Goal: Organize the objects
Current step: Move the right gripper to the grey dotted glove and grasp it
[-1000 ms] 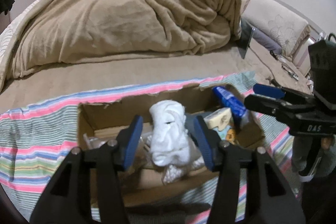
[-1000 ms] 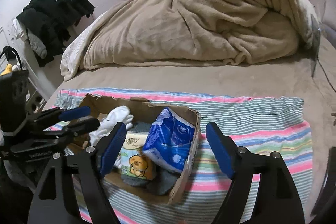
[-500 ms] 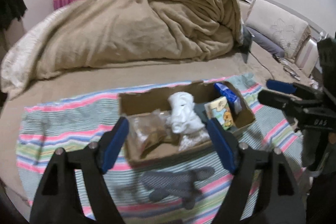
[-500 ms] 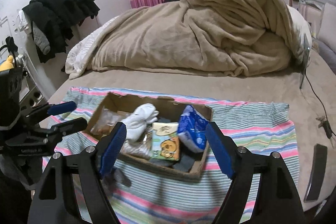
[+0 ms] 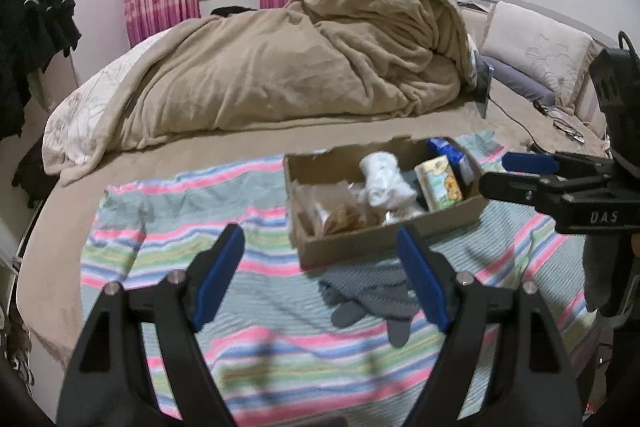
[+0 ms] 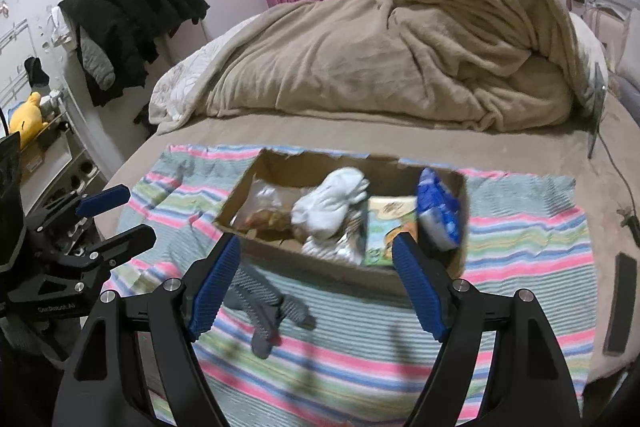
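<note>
Both claws, left claw [image 5: 320,275] and right claw [image 6: 316,285], now gape empty, the white sock [image 5: 386,179] released into the box [image 5: 384,239].

From my left camera, the right tool [image 5: 516,173] hides the cardboard box's [image 5: 384,247] right corner, and its body runs off the frame edge. I can't read the print on the yellow pack [image 6: 386,227]; it's blurred. The blue tool pads cover part of the grey gloves [image 6: 272,311]. What sits under the white cloth bundle [image 6: 332,205] is hidden from me.
</note>
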Demonstrator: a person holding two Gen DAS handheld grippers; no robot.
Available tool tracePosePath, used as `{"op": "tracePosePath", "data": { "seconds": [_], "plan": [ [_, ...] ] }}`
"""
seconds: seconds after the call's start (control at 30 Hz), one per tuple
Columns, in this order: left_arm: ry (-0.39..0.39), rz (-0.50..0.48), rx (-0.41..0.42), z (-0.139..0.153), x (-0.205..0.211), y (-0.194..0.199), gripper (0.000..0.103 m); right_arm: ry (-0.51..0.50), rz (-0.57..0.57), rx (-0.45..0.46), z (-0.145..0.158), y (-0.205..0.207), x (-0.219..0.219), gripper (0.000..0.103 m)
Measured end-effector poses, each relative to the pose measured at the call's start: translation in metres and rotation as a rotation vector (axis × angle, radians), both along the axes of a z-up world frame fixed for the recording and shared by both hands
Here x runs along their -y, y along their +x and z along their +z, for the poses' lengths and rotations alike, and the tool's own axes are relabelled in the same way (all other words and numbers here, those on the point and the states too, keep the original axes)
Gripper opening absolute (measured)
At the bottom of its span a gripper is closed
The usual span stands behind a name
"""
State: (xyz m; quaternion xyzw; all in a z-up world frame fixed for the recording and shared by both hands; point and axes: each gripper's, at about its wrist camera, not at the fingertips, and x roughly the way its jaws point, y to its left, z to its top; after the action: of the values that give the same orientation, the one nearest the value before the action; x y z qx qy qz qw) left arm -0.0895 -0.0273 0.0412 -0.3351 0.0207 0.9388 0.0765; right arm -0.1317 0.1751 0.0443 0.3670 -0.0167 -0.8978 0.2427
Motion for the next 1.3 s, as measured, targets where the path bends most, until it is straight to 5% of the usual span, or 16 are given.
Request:
{"op": "tracePosePath", "data": {
  "seconds": [0.33,1.17,1.23,1.3],
  "plan": [
    [0.102,0.041,0.054,-0.027,0.036,0.008,0.08,0.008,0.029,0.075,-0.029,0.003,0.024,0.081],
    [0.145,0.109,0.101,-0.062,0.077,0.006,0.08,0.142,0.092,0.23,-0.116,-0.005,0.094,0.081],
    [0.144,0.106,0.103,-0.063,0.077,0.006,0.08,0.173,0.101,0.228,-0.126,-0.004,0.104,0.077],
    [0.14,0.103,0.102,-0.062,0.077,0.007,0.08,0.211,0.087,0.201,-0.13,-0.002,0.108,0.061]
  ]
}}
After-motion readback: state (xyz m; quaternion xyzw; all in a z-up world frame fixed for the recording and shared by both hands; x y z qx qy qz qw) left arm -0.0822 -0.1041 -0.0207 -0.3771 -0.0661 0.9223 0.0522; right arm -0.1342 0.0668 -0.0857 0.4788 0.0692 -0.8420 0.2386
